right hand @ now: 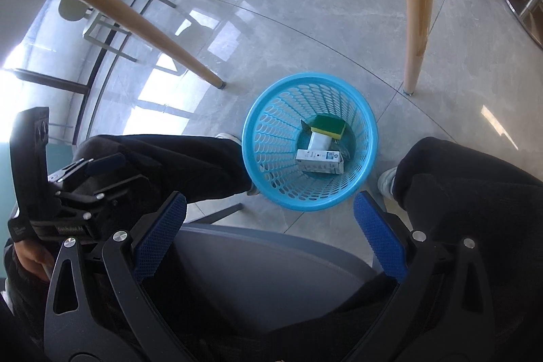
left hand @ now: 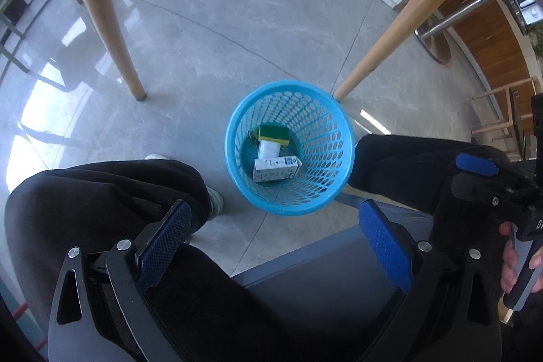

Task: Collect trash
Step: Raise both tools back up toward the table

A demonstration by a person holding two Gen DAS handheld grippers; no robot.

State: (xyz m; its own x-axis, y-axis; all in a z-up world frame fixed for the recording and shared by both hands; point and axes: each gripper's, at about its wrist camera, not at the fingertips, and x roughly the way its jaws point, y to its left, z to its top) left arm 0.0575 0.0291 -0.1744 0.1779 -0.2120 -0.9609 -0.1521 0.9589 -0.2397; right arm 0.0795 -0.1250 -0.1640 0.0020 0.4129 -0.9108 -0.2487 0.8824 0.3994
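Grey polished floor tiles [left hand: 210, 33] fill both views, with a seated person's dark-trousered knees and a grey chair seat [left hand: 325, 273] low in each frame.

Nearest the lens in the left wrist view, the left gripper [left hand: 275, 240] stands released, its two blue pads wide apart with nothing between them. The right gripper [right hand: 268, 236] is likewise spread and empty in its own view. Each also shows at the other's frame edge, gripped by a hand.

Just beyond both, between the person's legs and near frame centre, sits one blue perforated basket [left hand: 339, 138], upright on the floor. It lies straight ahead of and below both tongs, slightly right of centre in each view; neither hand looks clearly nearer.

Inside I count three clear items: one white carton [left hand: 276, 170] lying flat, its long axis roughly across the frame; one white block [left hand: 268, 150] behind it; one yellow-green sponge [left hand: 274, 135] at the far side. A darker scrap beside them is too small to identify.

Farther off, three wooden table legs [left hand: 115, 33] stand in the left view. No loose trash shows on the floor, so collection looks near done.
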